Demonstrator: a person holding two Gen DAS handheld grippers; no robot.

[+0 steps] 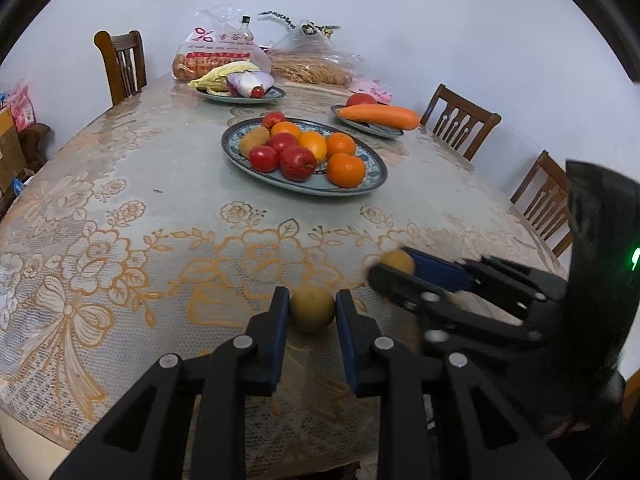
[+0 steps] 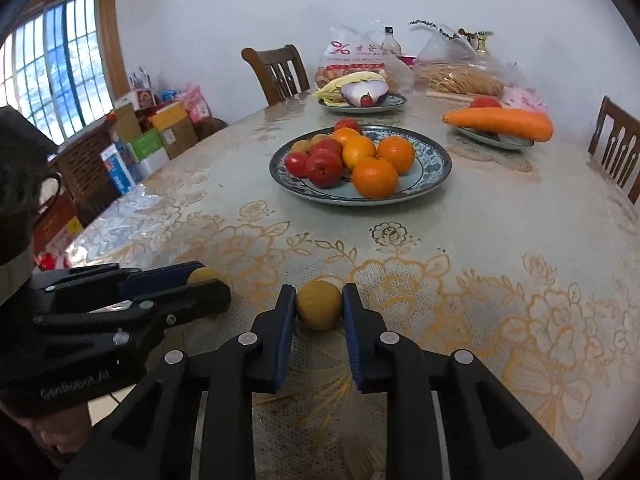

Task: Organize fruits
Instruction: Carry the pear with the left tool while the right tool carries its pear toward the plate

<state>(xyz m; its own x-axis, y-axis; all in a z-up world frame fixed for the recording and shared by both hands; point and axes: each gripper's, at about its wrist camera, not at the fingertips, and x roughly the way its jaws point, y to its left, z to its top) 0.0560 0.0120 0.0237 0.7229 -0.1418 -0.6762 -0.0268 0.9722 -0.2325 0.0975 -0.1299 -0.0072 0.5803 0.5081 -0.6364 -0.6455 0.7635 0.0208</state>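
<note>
1. Left wrist view: table [image 1: 168,184] under a lace-patterned cover. A broad bare stretch lies between my grippers and the plates. The near edge sits just below the fingers; wooden chairs [image 1: 460,120] line the far and right sides.
2. Large oval plate [image 1: 372,184], mid-table: oranges [image 1: 346,170], red apples [image 1: 297,163], one brown kiwi [image 1: 254,142] at its left end. Room remains along its near rim.
3. Small plate, far right [image 1: 380,130]: a carrot [image 1: 380,116] overhanging the rim, with a red fruit behind it.
4. Small plate, far centre [image 1: 240,98]: cabbage, onion, small tomato. Bagged goods [image 1: 216,56] stand behind it against the wall.
5. Left gripper [image 1: 313,312]: low over the near edge, level, pointing toward the plates. Its blue pads are closed against both sides of a yellow-brown round fruit [image 1: 312,308] that rests on the cloth.
6. Right gripper [image 2: 319,306]: just beside the left one, same low pose. I have it clamped on a second yellow round fruit [image 2: 319,304], also at the table's near edge, well apart from the large plate.
</note>
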